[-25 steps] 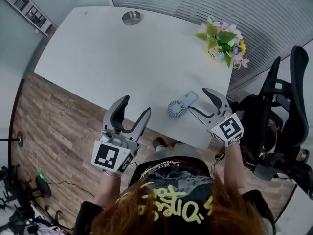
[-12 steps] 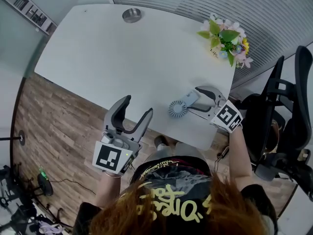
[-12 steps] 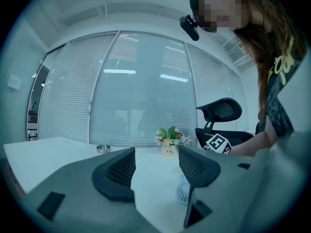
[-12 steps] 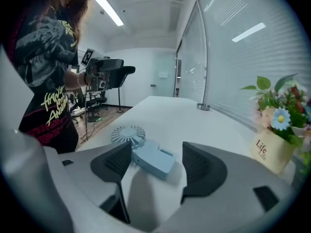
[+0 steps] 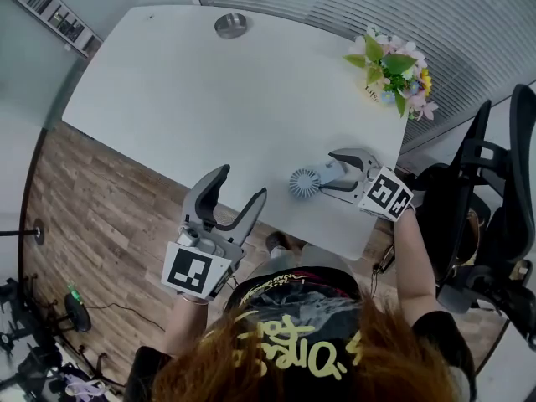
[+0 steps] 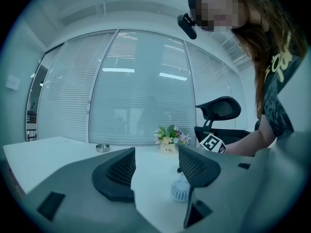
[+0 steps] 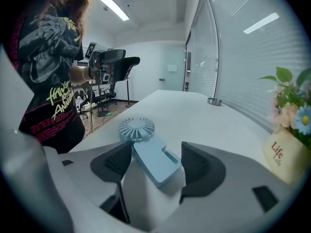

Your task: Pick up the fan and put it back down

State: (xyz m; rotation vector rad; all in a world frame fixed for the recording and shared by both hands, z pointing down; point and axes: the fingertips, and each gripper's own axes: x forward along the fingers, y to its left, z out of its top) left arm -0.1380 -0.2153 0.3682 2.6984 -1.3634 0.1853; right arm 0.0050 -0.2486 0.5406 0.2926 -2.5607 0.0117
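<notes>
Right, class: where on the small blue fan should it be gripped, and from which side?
Take the flat, straight-sided handle, not the round slatted head. The fan lies flat on the table, handle end toward the right gripper, so probably best to come in low from that end, one jaw on each long edge; its open jaws straddle the handle.

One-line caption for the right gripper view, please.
The right gripper, jaws open, straddles the pale blue handheld fan lying on the white table.

One fan (image 5: 305,183), one flower pot (image 5: 392,67), one metal dish (image 5: 230,25), two grippers (left gripper (image 5: 241,182), right gripper (image 5: 328,171))
</notes>
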